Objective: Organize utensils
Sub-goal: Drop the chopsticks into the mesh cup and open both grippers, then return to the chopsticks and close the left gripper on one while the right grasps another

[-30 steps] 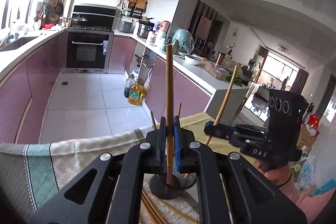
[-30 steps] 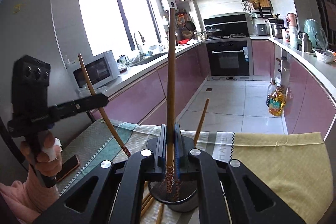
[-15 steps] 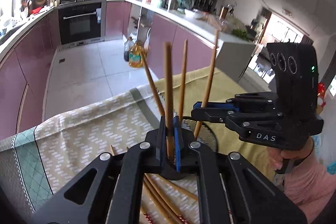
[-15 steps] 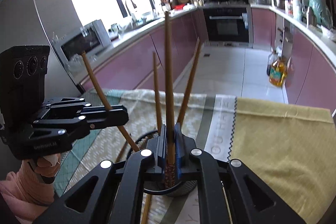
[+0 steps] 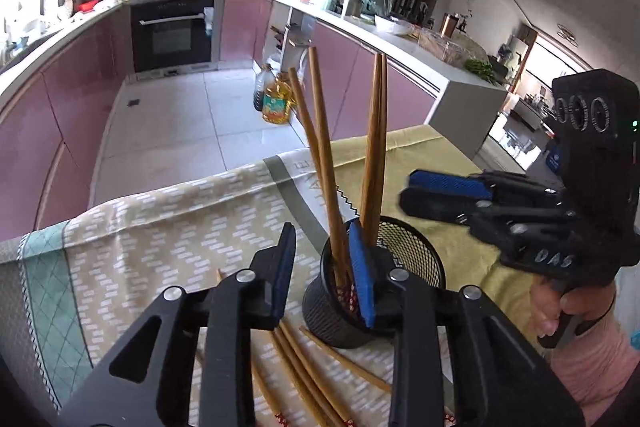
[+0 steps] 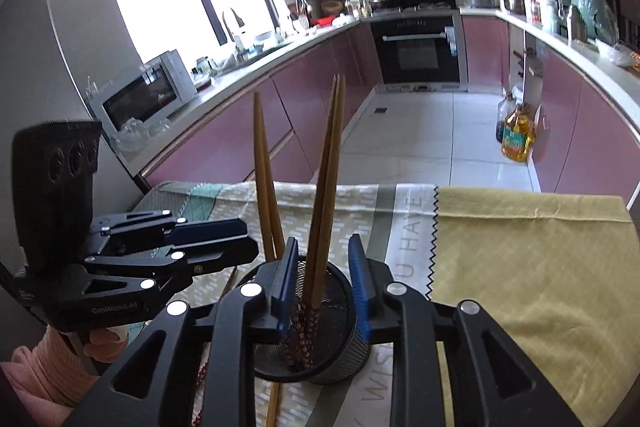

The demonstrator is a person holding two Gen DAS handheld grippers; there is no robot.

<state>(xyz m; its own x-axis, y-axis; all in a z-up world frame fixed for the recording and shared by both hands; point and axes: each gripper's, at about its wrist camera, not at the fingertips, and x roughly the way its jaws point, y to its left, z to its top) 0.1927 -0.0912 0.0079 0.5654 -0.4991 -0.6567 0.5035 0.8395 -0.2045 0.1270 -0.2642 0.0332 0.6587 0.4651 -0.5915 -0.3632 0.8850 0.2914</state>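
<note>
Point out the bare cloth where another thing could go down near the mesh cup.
Free: the yellow cloth right of the mesh cup, past the zigzag hem; also the patterned cloth toward the far edge. Crowded: the loose chopsticks lying beside the cup, and over it both opening grippers, left gripper and right gripper.

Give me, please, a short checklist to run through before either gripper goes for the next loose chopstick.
1. Left gripper clear of its chopstick: ok, jaws opening, pads not pressing.
2. Right gripper clear too: ok, jaws opening, chopsticks between them but loose.
3. Four chopsticks standing in the mesh cup: ok.
4. Cup upright on the cloth: ok.
5. Loose chopsticks on the cloth beside the cup, reachable: ok.
6. Exact count of loose chopsticks: cannot tell, the gripper hides some.
</note>
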